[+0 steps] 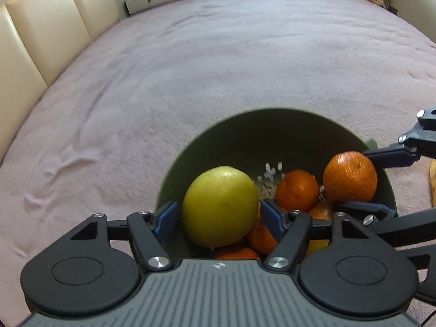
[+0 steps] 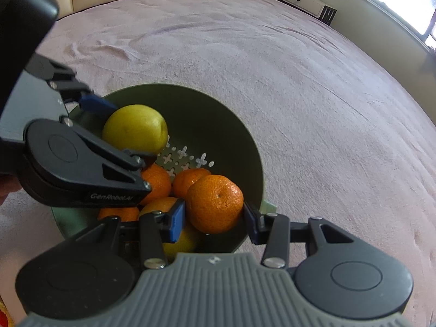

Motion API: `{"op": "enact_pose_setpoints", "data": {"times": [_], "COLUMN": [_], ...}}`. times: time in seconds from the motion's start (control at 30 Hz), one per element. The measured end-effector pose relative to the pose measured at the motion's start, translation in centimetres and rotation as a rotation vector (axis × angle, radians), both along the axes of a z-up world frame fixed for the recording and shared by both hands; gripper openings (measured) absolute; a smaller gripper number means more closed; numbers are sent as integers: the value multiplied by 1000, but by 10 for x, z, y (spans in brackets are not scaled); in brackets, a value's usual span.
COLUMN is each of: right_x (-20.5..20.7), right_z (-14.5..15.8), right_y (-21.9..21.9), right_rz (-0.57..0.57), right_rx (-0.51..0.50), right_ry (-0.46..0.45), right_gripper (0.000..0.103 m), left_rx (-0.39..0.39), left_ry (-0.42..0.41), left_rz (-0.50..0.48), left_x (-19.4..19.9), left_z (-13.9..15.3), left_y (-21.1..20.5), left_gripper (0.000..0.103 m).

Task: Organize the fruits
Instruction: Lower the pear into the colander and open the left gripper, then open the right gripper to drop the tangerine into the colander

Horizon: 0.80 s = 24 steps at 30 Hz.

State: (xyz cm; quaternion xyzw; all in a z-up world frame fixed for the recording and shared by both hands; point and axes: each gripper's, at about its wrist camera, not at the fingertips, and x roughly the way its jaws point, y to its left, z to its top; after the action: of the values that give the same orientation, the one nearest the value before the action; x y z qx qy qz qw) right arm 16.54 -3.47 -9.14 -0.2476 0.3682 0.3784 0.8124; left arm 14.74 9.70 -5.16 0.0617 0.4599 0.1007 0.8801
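Both handheld grippers are over a dark green round plastic colander bowl [image 1: 272, 136] that sits on a pale pink plush bedspread [image 1: 190, 68]. The left gripper [image 1: 218, 215] has its blue-padded jaws spread wide on either side of a large yellow-green round citrus fruit [image 1: 220, 205]; the left pad stands clear of the skin, the right pad is just beside it, and contact cannot be confirmed. This fruit lies at the bowl's left side, against the wall, in the right wrist view [image 2: 135, 128]. The right gripper [image 2: 214, 218] brackets a bright orange dimpled mandarin [image 2: 215, 203] between its blue pads; the pad on the left of that view appears to touch the peel, the other shows a narrow gap, so a firm grip cannot be confirmed. That mandarin sits on top of the pile, near the bowl's edge closest to the right gripper. Several smaller orange mandarins [image 2: 190, 179] lie beneath and beside it, partly hidden. The bowl floor shows cross-shaped drain holes [image 2: 183, 154]. A cream padded headboard [image 1: 41, 27] borders the bed, and a white low cabinet [image 2: 299, 0] stands by the far wall.
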Motion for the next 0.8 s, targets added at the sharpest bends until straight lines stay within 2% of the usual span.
{"op": "enact_pose_setpoints", "data": {"times": [0.07,0.4,0.53,0.7,0.8], "right_x": [0,-1,-5,-3,-8], "right_z": [1,5,5,6,8], "right_y": [0,2,5,5,4], "right_rz": [4,3,22,2,1], "right_rx": [-3,-55,-89,-82,-84], "right_ry": [-1,36,25,39,28], "right_gripper": [43,43,43,43,49], "left_rx": [5,11,-2,-7,-3], "left_ry": [-21,-27,-25,-23,-18], "left_rz": [-6,-9,-14,-13,0], "left_x": [-1,-6,-7,-10,-12], "left_z": [5,15,18,21,23], "left_y": [-2,-6,-6,-6,-6], "left_gripper": [87,87,87,87,87]}}
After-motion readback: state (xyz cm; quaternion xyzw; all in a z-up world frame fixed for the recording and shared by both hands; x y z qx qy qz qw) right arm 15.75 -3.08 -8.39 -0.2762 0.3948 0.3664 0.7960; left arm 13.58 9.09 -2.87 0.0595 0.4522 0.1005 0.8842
